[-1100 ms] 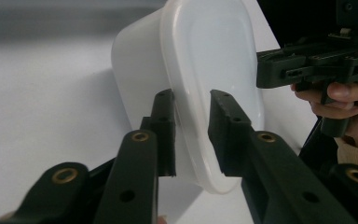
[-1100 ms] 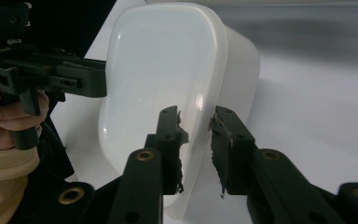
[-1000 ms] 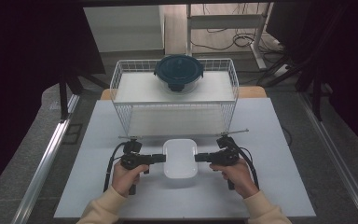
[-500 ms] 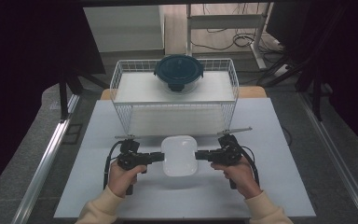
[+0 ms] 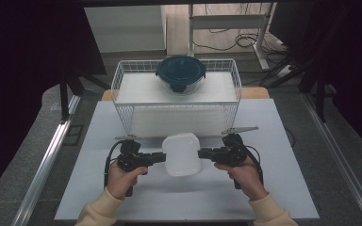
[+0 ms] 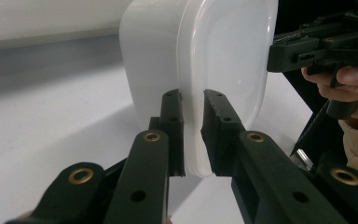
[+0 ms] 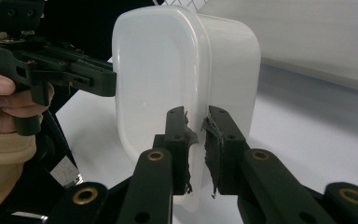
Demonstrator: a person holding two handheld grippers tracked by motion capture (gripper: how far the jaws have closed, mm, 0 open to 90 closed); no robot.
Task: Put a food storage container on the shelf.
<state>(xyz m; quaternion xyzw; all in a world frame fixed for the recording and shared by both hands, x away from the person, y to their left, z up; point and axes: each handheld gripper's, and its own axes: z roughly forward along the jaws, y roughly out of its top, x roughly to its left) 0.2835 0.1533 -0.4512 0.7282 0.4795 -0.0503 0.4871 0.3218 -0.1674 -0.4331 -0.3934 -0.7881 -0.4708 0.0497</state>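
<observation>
A: Where does it stand?

B: The white box (image 5: 182, 154) is held between both tools, over the worktop (image 5: 99, 141) just in front of the wire basket (image 5: 122, 101). The left hand-held gripper (image 5: 160, 157) is clamped on the rim at one side, the right hand-held gripper (image 5: 202, 153) on the rim opposite.

A: So what's left?

B: By my reading, carrying it on and setting it down, likely into the basket, where a round dark-lidded bowl (image 5: 181, 72) already sits.

A: And the box itself?

B: Smooth, milky plastic with rounded corners and a thin protruding lip. The worktop is plain matte white; the basket is thin white wire mesh.
</observation>
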